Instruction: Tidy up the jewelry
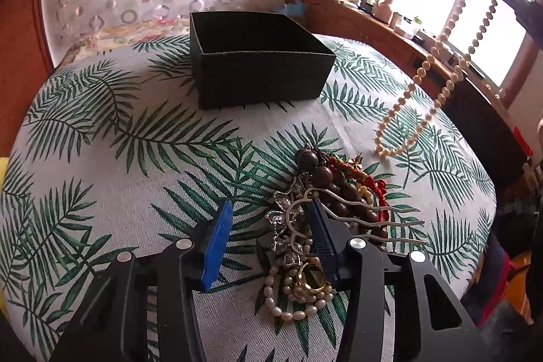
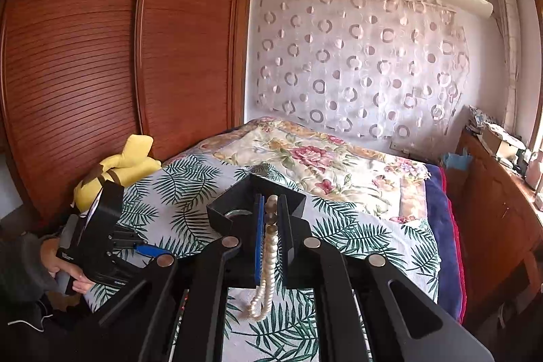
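Pearl necklace [image 2: 269, 256] clamped between right gripper [image 2: 270, 219] fingers, dangling right of black box [image 1: 258, 63], left gripper [image 1: 271, 223] fingers wide apart over jewelry pile [image 1: 319, 209] near on leaf-print cloth [image 1: 101, 141].

The box [image 1: 261, 70] hides its own floor in the left wrist view, so its contents cannot be told. In the right wrist view, the right fingers [image 2: 259, 236] cover most of the box [image 2: 258, 199]. The necklace [image 2: 268, 260] runs blurred below them, its lower loop out of focus. The right finger of the left gripper [image 1: 269, 233] overlaps the jewelry pile [image 1: 322, 219], where strands tangle too closely to separate. Sill clutter [image 1: 383, 9] is too small to identify.
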`<control>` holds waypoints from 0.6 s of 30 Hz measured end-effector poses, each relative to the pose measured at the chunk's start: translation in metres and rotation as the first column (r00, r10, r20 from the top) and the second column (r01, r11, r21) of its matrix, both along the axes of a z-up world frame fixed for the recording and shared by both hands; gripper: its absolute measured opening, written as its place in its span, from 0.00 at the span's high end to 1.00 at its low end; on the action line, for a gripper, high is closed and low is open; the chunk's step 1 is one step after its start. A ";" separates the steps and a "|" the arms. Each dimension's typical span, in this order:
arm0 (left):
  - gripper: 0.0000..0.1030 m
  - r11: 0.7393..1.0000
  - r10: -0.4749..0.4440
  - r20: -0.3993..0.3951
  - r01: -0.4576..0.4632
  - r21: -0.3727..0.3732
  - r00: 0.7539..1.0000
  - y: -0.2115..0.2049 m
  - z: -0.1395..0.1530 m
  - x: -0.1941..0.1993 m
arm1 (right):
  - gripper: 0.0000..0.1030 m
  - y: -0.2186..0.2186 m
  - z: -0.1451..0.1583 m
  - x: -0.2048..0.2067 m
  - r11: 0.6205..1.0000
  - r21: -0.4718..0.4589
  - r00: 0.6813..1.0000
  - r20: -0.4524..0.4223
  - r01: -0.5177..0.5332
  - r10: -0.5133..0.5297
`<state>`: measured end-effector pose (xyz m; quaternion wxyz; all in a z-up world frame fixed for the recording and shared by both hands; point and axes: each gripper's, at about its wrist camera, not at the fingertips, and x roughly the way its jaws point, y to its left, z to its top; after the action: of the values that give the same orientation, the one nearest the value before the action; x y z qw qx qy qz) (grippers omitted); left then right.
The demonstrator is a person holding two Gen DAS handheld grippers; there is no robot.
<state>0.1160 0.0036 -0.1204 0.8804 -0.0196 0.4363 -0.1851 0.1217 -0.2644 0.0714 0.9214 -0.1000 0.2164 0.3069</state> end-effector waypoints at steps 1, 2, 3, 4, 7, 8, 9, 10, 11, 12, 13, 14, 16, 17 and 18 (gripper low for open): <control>0.57 1.000 0.001 0.001 -0.001 0.001 1.000 0.000 0.000 -0.001 | 0.92 0.000 -0.001 0.000 1.000 0.002 1.000 0.000 0.000 0.000; 0.58 1.000 0.000 0.005 0.000 0.005 1.000 0.000 0.000 -0.001 | 0.92 -0.001 -0.001 0.000 1.000 0.004 1.000 0.000 0.000 0.000; 0.63 1.000 -0.004 0.012 0.004 0.012 1.000 -0.001 0.000 -0.003 | 0.92 -0.001 -0.001 0.000 1.000 0.004 1.000 -0.001 -0.001 0.001; 0.68 1.000 -0.012 0.013 0.011 0.009 1.000 -0.002 0.000 -0.005 | 0.92 -0.002 -0.001 0.000 1.000 0.002 1.000 0.000 -0.002 0.002; 0.81 1.000 -0.025 0.013 0.025 -0.007 1.000 -0.007 -0.002 -0.010 | 0.92 -0.001 -0.002 -0.001 1.000 0.000 1.000 -0.004 -0.002 0.002; 0.81 1.000 -0.026 0.018 0.026 -0.005 0.999 -0.007 -0.001 -0.011 | 0.92 0.000 -0.002 -0.002 1.000 0.000 1.000 -0.005 -0.003 0.003; 0.83 1.000 -0.024 0.024 0.024 -0.006 0.999 -0.007 -0.001 -0.013 | 0.92 0.001 -0.003 -0.002 1.000 0.001 1.000 -0.008 -0.004 0.004; 0.83 1.000 -0.019 0.025 0.020 -0.011 0.999 -0.005 0.000 -0.014 | 0.92 0.002 -0.003 -0.002 1.000 0.000 1.000 -0.010 -0.005 0.005; 0.84 1.000 -0.015 0.025 0.015 -0.013 1.000 -0.004 0.001 -0.013 | 0.92 0.003 -0.004 -0.003 1.000 -0.003 1.000 -0.011 -0.005 0.005; 0.86 1.000 -0.009 0.030 0.010 -0.011 0.999 -0.002 0.004 -0.015 | 0.92 0.005 -0.004 -0.003 1.000 -0.005 1.000 -0.013 -0.005 0.005; 0.86 1.000 -0.008 0.036 0.008 -0.010 0.999 -0.001 0.006 -0.014 | 0.92 0.006 -0.005 -0.003 1.000 -0.007 1.000 -0.015 -0.006 0.006; 0.86 1.000 -0.006 0.042 0.007 -0.006 0.999 0.000 0.008 -0.015 | 0.92 0.007 -0.006 -0.003 1.000 -0.009 1.000 -0.016 -0.007 0.007; 0.87 1.000 0.001 0.062 -0.002 0.010 0.998 0.001 0.012 -0.018 | 0.92 0.008 -0.006 -0.003 1.000 -0.012 1.000 -0.017 -0.009 0.008; 0.87 1.000 0.005 0.068 -0.006 0.009 0.998 0.003 0.014 -0.019 | 0.92 0.008 -0.006 -0.003 1.000 -0.011 1.000 -0.018 -0.009 0.009; 0.88 1.000 0.010 0.075 -0.010 0.003 0.997 0.006 0.017 -0.021 | 0.92 0.010 -0.006 -0.003 1.000 -0.011 1.000 -0.018 -0.010 0.010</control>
<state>0.0954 0.0099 -0.1030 0.8972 -0.0134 0.4029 -0.1804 0.1185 -0.2546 0.0656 0.9173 -0.1032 0.2258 0.3113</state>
